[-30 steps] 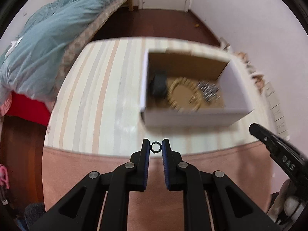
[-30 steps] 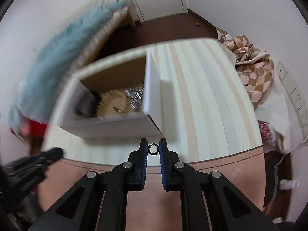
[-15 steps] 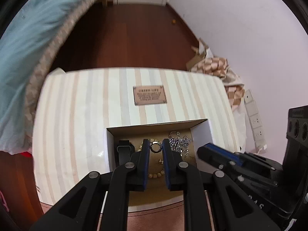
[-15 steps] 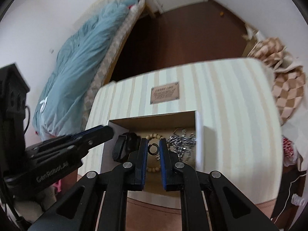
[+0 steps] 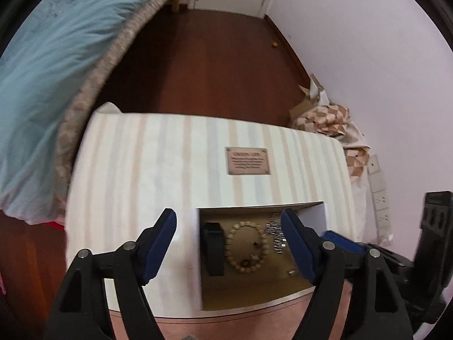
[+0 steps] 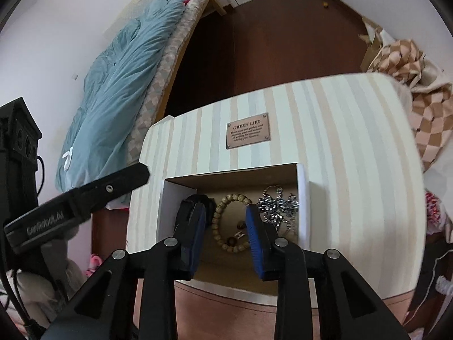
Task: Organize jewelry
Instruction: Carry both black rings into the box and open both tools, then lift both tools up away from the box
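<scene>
An open white box (image 5: 318, 212) (image 6: 302, 198) with a brown floor sits on the striped table. In it lie a wooden bead bracelet (image 5: 246, 246) (image 6: 226, 223), a silver chain (image 5: 276, 236) (image 6: 279, 206), a black item (image 5: 213, 245) (image 6: 209, 202) and small dark rings (image 5: 245, 262) (image 6: 232, 240) inside the bracelet. My left gripper (image 5: 229, 221) is open wide above the box and holds nothing. My right gripper (image 6: 225, 212) is open above the bracelet and holds nothing. The right gripper's blue fingertip (image 5: 337, 238) shows beside the box in the left wrist view.
A brown plaque (image 5: 247, 161) (image 6: 247, 134) lies on the striped tabletop (image 5: 141, 170) beyond the box. A bed with a teal duvet (image 5: 51, 56) (image 6: 119, 79) stands left. Checkered cloth (image 5: 331, 116) (image 6: 410, 107) lies by the right wall. Dark wood floor is beyond.
Both grippers were shut on small rings and moved over the box. Now both are open and the rings are out of the jaws, with small rings lying inside the bracelet.
</scene>
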The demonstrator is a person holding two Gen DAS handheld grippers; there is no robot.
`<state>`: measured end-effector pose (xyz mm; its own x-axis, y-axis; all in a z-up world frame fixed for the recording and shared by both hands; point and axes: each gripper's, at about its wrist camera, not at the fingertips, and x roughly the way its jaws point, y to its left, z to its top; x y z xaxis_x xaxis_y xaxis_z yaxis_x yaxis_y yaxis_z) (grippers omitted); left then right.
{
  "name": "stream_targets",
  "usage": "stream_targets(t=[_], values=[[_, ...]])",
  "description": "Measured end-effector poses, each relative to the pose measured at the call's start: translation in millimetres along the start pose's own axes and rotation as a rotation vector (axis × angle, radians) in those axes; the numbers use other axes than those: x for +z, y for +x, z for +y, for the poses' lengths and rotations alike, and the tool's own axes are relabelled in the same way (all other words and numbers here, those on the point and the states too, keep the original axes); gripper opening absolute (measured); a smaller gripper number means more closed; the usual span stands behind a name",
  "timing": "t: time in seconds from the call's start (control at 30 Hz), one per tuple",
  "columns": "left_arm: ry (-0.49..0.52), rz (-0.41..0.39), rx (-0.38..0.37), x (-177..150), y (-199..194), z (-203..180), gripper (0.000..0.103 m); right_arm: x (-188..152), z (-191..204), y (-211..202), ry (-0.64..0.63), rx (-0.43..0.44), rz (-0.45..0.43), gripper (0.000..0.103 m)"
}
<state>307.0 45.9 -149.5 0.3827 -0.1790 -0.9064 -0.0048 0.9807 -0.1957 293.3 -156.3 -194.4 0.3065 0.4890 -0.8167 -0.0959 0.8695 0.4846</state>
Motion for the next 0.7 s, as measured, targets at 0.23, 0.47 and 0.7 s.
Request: stream_targets(t=[0.23,0.47,0.7], values=[[0.009,-0.063,0.132,-37.8,-18.1,11.2,0.098,-16.8,15.9,-25.0,-0.126,-0.249,-0.069,0.082],[0.006,-0.087,0.21,-80.0,-20.8,9.9,0.103,-44.6,14.3,-37.7,-0.175,-0.475,-0.09,0.103],[0.009,-0.111,0.211,-105.6,-42.8,-7.2,0.103,-66.5,15.3,-63.9,-0.154,-0.504,-0.111,0.103]])
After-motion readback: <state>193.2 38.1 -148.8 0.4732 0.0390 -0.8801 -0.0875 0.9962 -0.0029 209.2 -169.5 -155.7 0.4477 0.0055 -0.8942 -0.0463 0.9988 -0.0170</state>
